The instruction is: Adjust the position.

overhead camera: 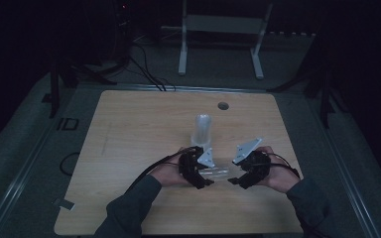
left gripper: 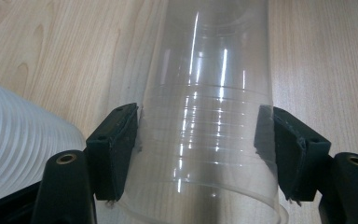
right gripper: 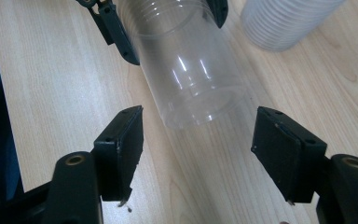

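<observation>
A clear plastic cup lies on its side on the wooden table, and my left gripper is shut on it, one pad against each side wall. From above, the clear cup lies between my left gripper and my right gripper. My right gripper stands open, a short way from the clear cup's near end, touching nothing. A white ribbed stack of cups stands upright just behind the hands; the stack is close beside the left jaw.
The room is dim. A round hole sits near the table's far edge. Beyond the table a white frame stand and dark cables lie on the floor. The white stack sits to the far right of the right gripper.
</observation>
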`<state>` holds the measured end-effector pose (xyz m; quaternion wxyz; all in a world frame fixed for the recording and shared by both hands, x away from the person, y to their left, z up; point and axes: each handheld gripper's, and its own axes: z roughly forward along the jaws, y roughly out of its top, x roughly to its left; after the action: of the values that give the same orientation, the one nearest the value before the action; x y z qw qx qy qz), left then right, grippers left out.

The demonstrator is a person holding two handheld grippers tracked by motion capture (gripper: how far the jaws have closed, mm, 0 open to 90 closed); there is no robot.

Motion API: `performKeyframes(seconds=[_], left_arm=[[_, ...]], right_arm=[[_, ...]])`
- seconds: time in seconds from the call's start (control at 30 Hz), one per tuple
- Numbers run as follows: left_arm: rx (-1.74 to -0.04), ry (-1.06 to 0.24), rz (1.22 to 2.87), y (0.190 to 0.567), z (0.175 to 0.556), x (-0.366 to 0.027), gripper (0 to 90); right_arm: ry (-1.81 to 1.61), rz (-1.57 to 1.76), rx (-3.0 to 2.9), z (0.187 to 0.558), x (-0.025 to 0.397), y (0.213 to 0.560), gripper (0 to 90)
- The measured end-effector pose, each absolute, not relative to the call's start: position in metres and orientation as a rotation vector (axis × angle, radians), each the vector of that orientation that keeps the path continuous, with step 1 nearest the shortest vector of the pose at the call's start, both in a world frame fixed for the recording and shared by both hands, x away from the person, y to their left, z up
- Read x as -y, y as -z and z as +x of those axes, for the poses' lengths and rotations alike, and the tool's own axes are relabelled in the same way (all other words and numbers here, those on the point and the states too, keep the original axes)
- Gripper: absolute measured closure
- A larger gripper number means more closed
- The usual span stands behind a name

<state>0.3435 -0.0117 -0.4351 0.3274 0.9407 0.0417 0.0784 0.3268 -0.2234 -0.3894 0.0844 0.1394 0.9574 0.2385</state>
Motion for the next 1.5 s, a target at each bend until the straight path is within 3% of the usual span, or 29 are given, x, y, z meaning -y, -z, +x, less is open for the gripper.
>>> performKeyframes(seconds=[1.07, 1.5], left_arm=[[-0.035, -0.168, 2.460, 0.436, 0.339, 0.015, 31.1], [-0.009, -0.167, 2.448, 0.435, 0.337, 0.015, 31.0]], right_arm=[[-0.553, 0.249, -2.957, 0.330, 0.202, 0.400, 32.1], [-0.535, 0.225, -2.980, 0.331, 0.198, 0.404, 38.5]])
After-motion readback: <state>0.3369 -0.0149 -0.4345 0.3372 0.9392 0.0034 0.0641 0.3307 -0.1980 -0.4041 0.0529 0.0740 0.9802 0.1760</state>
